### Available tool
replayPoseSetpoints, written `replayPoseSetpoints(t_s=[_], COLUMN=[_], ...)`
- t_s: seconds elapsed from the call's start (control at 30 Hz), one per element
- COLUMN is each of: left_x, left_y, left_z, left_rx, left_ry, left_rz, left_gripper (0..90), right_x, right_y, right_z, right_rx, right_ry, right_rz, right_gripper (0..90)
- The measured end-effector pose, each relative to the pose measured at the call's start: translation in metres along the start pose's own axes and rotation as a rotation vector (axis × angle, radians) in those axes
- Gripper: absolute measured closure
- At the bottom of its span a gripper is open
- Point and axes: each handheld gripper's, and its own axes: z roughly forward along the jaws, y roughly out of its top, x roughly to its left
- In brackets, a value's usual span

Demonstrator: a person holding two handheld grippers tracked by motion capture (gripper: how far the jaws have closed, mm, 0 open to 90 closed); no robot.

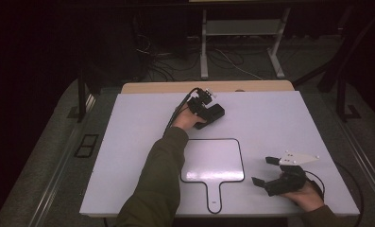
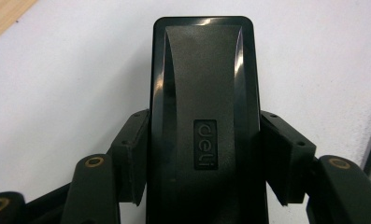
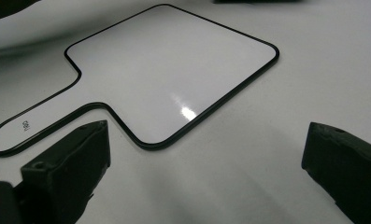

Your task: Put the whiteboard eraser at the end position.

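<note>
My left gripper (image 1: pixel 212 112) is stretched out toward the far middle of the white table (image 1: pixel 128 156). Its jaws are clamped on a black eraser (image 1: pixel 215 113), which sits on the table surface near the far edge. In the left gripper view, the eraser (image 2: pixel 204 116) runs straight up between my two jaws, their pads (image 2: pixel 134 154) pressed flat against its long sides. A small raised label sits in the middle of its top.

Toward the near middle of the table lies a white paddle board (image 1: pixel 212 161) with a thin black rim, its handle pointing toward me. It is well apart from the eraser.

On the right, my right gripper (image 1: pixel 265 171) rests near the table's near edge, just right of the board. Its jaws stand wide apart with nothing between them. In the right gripper view, the board (image 3: pixel 164 70) lies flat ahead of those jaws.
</note>
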Motion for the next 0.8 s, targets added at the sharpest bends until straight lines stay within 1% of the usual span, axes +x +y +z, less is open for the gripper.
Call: replayPoseSetpoints(t_s=[0.03, 0.1, 0.13, 0.17, 0.3, 0.33, 0.4, 0.47, 0.5, 0.53, 0.57, 0.63, 0.7, 0.77, 0.8], left_x=[0.000, 0.000, -0.001, -0.001, 0.002, 0.003, 0.004, 0.005, 0.005, 0.004, 0.004, 0.004, 0.005, 0.004, 0.005], left_y=[0.000, -0.001, -0.001, -0.002, -0.003, -0.004, -0.004, -0.005, -0.004, -0.005, -0.005, -0.004, -0.004, -0.004, -0.004], left_z=[0.001, 0.004, 0.005, 0.006, 0.005, 0.005, 0.004, 0.003, 0.002, 0.002, 0.002, -0.001, -0.002, -0.004, -0.004], left_rx=[0.014, 0.021, 0.020, 0.023, 0.011, -0.003, -0.010, -0.019, -0.014, -0.036, -0.047, -0.045, -0.055, -0.060, -0.062], left_ry=[0.000, 0.014, 0.017, 0.017, -0.005, -0.016, -0.028, -0.027, -0.027, -0.025, -0.023, -0.025, -0.021, -0.022, -0.022], left_rz=[0.000, 0.003, -0.003, 0.001, -0.013, -0.028, -0.044, -0.046, -0.037, -0.048, -0.054, -0.047, -0.038, -0.049, -0.047], left_gripper=[39.0, 39.0, 39.0, 39.0, 38.4, 37.3, 35.2, 33.1, 32.2, 32.0, 31.6, 30.3, 29.6, 29.7, 29.7], right_x=[0.000, 0.000, 0.001, 0.001, 0.000, 0.000, 0.000, 0.001, 0.001, 0.001, 0.001, 0.001, 0.001, 0.001, 0.001], right_y=[0.000, 0.000, 0.000, 0.000, 0.000, 0.000, 0.000, 0.000, 0.000, 0.000, 0.000, 0.000, 0.000, 0.000, 0.000], right_z=[0.000, 0.000, 0.000, 0.000, -0.001, -0.001, 0.000, 0.000, 0.000, 0.000, 0.000, 0.001, 0.001, 0.000, 0.000], right_rx=[-0.001, -0.001, 0.000, 0.000, 0.000, 0.000, 0.001, 0.002, 0.003, 0.005, 0.005, 0.006, 0.006, 0.004, 0.002], right_ry=[-0.001, -0.001, -0.001, -0.002, -0.003, -0.003, -0.003, -0.004, -0.004, -0.005, -0.005, -0.005, -0.005, -0.005, -0.005], right_rz=[-0.001, 0.000, -0.002, -0.002, -0.002, -0.002, -0.006, -0.008, -0.008, -0.008, -0.008, -0.008, -0.009, -0.010, -0.008], right_gripper=[0.3, 0.3, 0.3, 0.3, 0.3, 0.3, 0.3, 0.3, 0.3, 0.3, 0.3, 0.3, 0.3, 0.3, 0.3])
